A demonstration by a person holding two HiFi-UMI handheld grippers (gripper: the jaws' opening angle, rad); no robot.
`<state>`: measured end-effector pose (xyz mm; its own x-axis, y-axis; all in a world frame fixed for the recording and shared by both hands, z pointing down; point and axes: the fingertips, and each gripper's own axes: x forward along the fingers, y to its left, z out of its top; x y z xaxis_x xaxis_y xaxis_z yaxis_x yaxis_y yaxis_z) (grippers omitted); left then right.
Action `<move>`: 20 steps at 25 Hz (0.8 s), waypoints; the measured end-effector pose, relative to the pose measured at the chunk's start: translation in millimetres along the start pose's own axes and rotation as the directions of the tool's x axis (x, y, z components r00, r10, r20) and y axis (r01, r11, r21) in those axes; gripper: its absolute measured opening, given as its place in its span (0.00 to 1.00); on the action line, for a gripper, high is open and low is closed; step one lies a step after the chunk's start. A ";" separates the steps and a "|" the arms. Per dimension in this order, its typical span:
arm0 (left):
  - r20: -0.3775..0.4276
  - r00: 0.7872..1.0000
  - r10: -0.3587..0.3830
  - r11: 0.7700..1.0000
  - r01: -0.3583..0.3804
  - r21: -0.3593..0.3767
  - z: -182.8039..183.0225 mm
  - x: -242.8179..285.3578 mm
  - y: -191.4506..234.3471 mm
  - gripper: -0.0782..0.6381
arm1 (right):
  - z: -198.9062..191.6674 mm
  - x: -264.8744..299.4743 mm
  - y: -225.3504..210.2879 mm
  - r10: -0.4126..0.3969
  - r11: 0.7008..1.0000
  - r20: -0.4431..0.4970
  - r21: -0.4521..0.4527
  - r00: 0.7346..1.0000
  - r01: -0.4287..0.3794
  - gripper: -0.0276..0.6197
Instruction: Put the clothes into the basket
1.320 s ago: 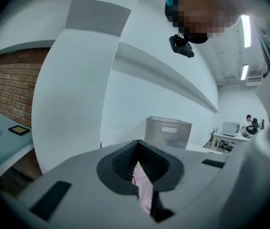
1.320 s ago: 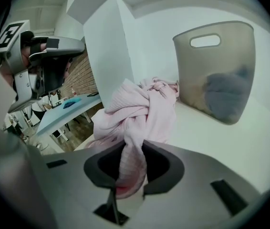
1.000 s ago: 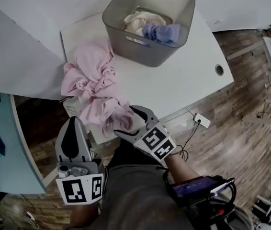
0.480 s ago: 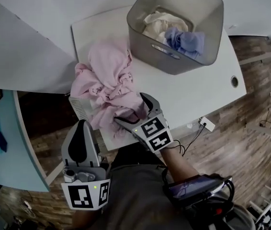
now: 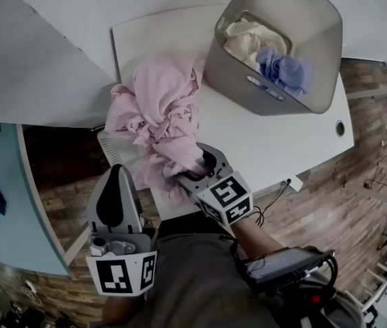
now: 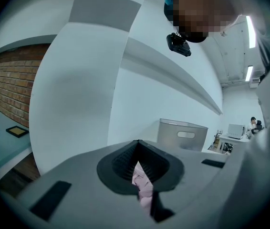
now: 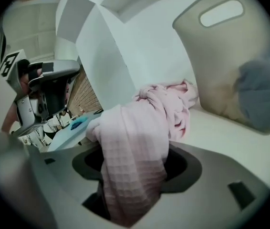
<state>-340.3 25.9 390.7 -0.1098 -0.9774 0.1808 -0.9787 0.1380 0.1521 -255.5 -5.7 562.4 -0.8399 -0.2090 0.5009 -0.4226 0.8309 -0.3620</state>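
Pink garment: lies bunched on the white worktop, just left of the grey basket, w/ its near end hanging over the worktop's near edge. Prob. light, soft and floppy. Waffle-type weave, so not slippery, and nothing fragile. It's twisted/knotted in the middle, so it shd lift as one lump, but loose ends will trail & could snag the basket rim. Best hold: a thick fold close to the twisted middle, not a thin edge.

Right gripper: jaws have just been closing, w/ a fat fold of the garment's near end between them. The pads look pressed on it, i.e. holding the cloth. Left gripper: jaws together, nothing in them, near the person's body, apart from the cloth.

The basket has a cream item & a blue item inside.

Writing: none legible. No brand/label seen on garment or basket; the gripper cubes carry only b/w square markers.
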 end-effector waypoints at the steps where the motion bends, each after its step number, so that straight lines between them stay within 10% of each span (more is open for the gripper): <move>1: 0.007 1.000 0.007 1.000 -0.007 -0.002 1.0 0.7 3.0 0.12 | 3.4 -1.0 1.0 0.005 1.000 0.012 -0.004 1.000 -0.005 0.52; 20: 0.197 0.977 0.085 0.993 -0.099 0.061 103.8 -14.5 -17.8 0.12 | 183.0 -85.0 46.2 0.179 0.983 0.344 -0.111 0.922 -0.149 0.49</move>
<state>-339.4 21.0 284.5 -0.2250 -0.9744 -0.0014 -0.9717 0.2243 0.0743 -266.0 -43.9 359.2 -0.9670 -0.2211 0.1268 -0.2519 0.9049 -0.3431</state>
